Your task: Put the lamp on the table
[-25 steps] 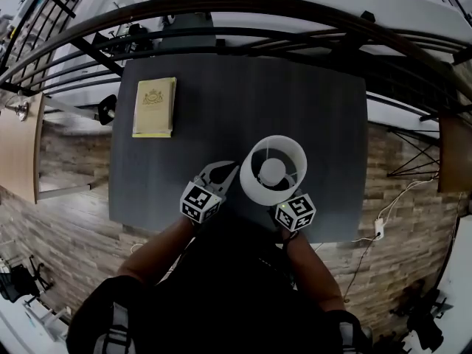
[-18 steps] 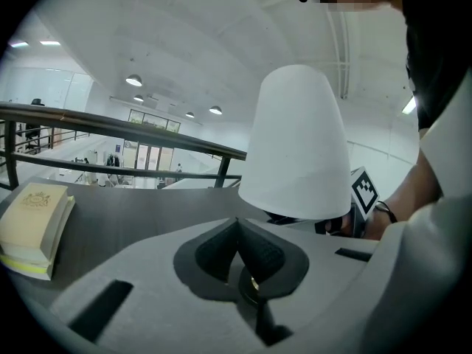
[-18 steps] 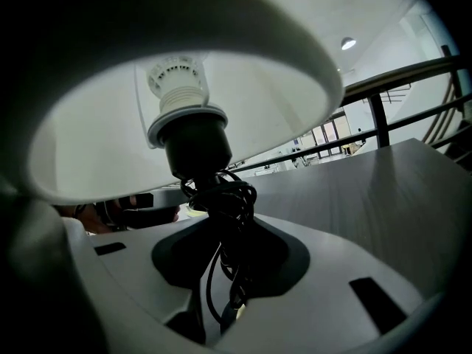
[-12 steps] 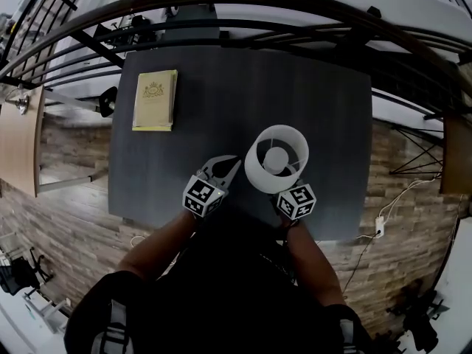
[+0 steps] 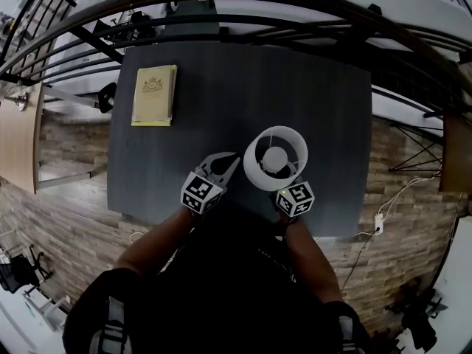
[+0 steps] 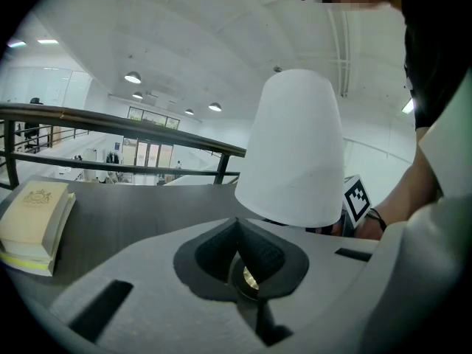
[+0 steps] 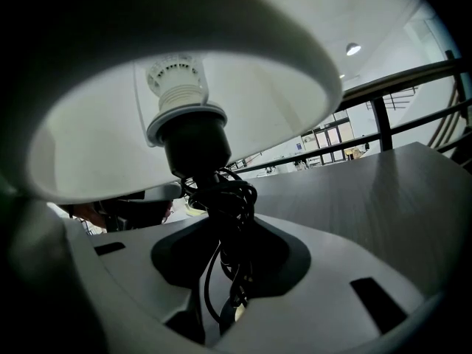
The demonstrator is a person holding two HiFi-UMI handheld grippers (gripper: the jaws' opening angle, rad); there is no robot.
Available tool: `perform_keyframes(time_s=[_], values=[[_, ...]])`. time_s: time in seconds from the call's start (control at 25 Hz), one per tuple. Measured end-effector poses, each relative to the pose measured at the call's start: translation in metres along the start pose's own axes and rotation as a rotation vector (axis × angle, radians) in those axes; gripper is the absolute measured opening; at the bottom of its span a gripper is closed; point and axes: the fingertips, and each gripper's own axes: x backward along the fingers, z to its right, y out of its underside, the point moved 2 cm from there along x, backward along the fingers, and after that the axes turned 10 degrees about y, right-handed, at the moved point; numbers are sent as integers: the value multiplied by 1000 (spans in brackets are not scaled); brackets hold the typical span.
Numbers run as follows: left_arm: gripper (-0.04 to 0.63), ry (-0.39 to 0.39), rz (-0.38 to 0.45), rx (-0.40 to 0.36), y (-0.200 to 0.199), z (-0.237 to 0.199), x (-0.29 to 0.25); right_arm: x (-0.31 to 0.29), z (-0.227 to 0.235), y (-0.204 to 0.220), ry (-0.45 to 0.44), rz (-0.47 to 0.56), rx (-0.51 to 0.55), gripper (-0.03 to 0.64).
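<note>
Right gripper view: we find right hand-held gripper (image 7: 228, 312) clasping lamp (image 7: 193, 142) stem, jaws just eased wider; placement step, full release onto surface (image 7: 383, 190) next.

There are one dark table (image 5: 221, 87), one white-shaded lamp (image 5: 274, 158) with one bulb socket (image 7: 181, 120) and one bundled black cord (image 7: 225, 198), one yellowish book (image 5: 153, 96), and one person (image 5: 221, 293) showing two bare forearms.
</note>
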Motion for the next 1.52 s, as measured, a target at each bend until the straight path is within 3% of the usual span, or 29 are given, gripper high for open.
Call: perform_keyframes(time_s=[0.36, 1.04, 1.52], values=[[9, -10, 16, 22, 2, 3, 14, 9, -1, 12, 7, -3, 17, 121], [9, -5, 20, -33, -6, 26, 40, 34, 2, 38, 107, -40, 56, 141], [9, 18, 66, -59, -7, 59, 76, 57, -11, 52, 176, -52, 65, 141]])
